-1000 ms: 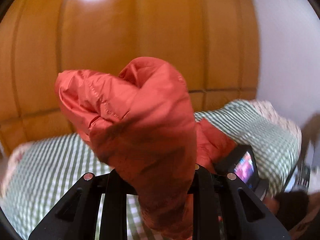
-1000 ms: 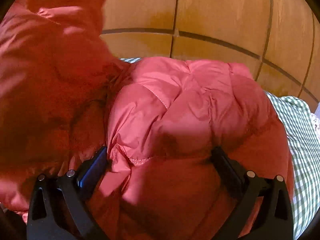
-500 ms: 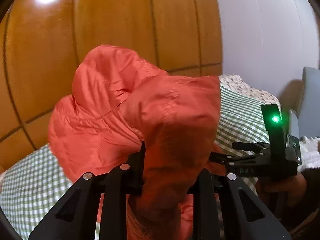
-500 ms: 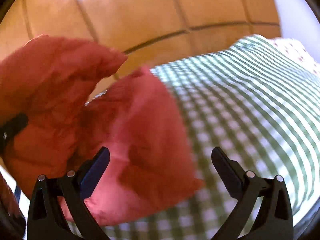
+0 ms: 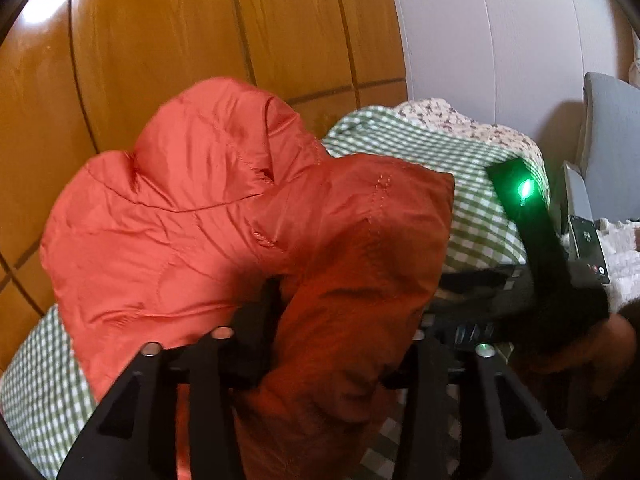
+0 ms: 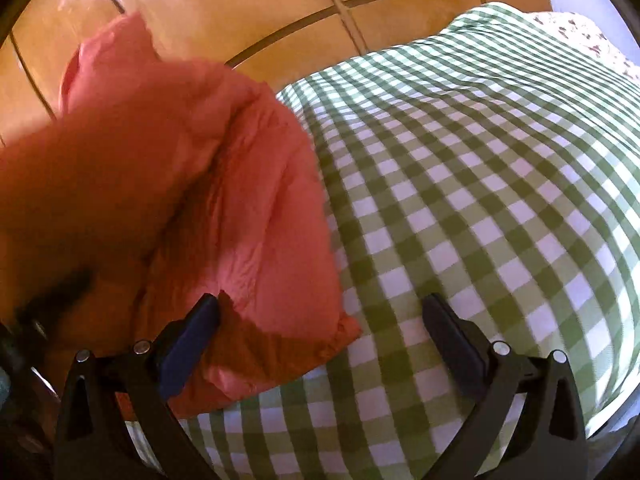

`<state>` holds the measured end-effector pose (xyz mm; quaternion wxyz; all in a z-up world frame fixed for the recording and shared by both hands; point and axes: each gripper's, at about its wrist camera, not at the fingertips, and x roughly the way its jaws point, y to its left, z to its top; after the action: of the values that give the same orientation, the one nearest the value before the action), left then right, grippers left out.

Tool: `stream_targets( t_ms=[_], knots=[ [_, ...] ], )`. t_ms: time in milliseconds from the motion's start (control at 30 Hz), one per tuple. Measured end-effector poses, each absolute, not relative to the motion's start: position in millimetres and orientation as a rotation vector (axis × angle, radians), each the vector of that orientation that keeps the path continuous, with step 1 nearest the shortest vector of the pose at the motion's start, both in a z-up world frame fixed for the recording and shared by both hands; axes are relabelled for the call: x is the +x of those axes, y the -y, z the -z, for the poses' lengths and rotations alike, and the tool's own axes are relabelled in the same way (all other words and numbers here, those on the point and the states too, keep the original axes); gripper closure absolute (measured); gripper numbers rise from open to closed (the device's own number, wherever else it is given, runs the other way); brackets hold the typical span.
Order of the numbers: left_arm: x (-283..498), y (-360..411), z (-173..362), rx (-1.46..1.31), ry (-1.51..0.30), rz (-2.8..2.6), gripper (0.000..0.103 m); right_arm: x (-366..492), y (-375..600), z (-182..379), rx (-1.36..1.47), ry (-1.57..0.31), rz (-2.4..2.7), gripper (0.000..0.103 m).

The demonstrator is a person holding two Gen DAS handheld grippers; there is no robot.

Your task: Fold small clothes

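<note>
A bed (image 6: 500,168) in green gingham lies before wood panelling. The left gripper (image 5: 344,344) pinches a fold of the orange puffer jacket (image 5: 192,216); the right gripper (image 6: 320,320) gapes wide at the jacket's four o'clock corner. Lower the fold flat, edges aligned.

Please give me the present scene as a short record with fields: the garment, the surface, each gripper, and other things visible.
garment: red quilted jacket, bunched, partly lifted off the bed
surface: green checked bedcover
left gripper: shut on a fold of the jacket
right gripper: open, holding nothing, its left finger at the jacket's edge, over the bedcover
background: wooden panelling; white wall
other: floral cloth at the far end of the bed; phone at the right
</note>
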<state>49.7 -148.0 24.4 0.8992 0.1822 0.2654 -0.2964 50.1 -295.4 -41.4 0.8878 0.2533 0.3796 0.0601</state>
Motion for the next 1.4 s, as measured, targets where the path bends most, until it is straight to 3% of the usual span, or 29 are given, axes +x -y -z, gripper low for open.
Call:
stream_targets(
  t_ms=[167, 400, 533, 700, 1000, 1233, 1400],
  knots=[
    [48.3, 150.8, -19.5, 0.367, -0.551, 0.660, 0.035, 39.9, 336.2, 18.0, 0.637, -0.718, -0.019, 0.002],
    [47.3, 149.5, -9.3, 0.356, -0.544, 0.669, 0.029, 64.7, 305.3, -81.3, 0.447, -0.569, -0.228, 0.002],
    [45.8, 151.5, -5.9, 0.366, -0.538, 0.678, 0.023, 96.1, 248.4, -112.9, 0.277, -0.627, -0.339, 0.002],
    [45.3, 145.5, -12.1, 0.348, -0.544, 0.707, 0.020, 144.7, 214.7, -81.6, 0.117, -0.769, -0.251, 0.002],
    [38.6, 61.1, -58.1, 0.053, -0.546, 0.781, 0.020, 152.8, 270.5, -9.1, 0.398, -0.696, -0.207, 0.002],
    [135.6, 43.0, -95.7, -0.117, -0.604, 0.465, 0.020, 132.1, 267.7, -9.4, 0.360, -0.583, -0.141, 0.002],
    [197.6, 92.2, -93.4, 0.139, -0.665, 0.280, 0.023, 132.8, 267.7, -12.9, 0.331, -0.562, -0.102, 0.002]
  ],
)
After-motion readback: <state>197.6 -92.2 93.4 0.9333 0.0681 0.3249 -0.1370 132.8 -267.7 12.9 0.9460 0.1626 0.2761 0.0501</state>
